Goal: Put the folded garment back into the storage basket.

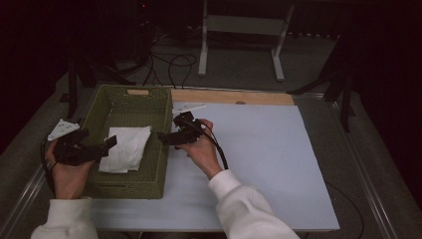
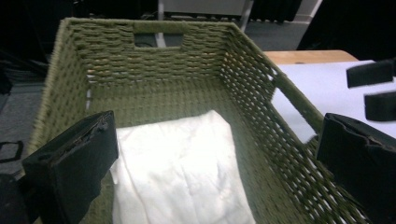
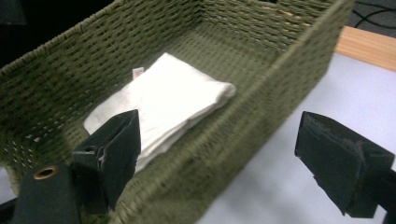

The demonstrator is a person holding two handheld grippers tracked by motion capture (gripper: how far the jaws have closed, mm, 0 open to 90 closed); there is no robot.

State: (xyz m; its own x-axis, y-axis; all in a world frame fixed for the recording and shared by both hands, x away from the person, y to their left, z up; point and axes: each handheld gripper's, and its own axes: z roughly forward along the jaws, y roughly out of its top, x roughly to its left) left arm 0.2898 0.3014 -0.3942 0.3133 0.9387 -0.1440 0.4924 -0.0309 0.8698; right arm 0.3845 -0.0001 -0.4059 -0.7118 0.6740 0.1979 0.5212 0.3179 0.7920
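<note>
Pale blue matting (image 1: 259, 164) covers the table, and on its left stands a green woven basket (image 1: 164, 144) with a folded white cloth (image 1: 125, 148) lying flat on its floor, toward the left wall. Should either tool dip back in, a jaw could snag a loose fold and undo it, or knock the basket's rim askew. Both the left gripper (image 1: 110, 143), over the basket's left rim, and the right gripper (image 1: 162, 137), at the right rim, stand wide apart and empty, touching neither cloth nor basket.

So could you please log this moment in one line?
folded white cloth: inside green woven basket | left tongs: open | right tongs: open
</note>
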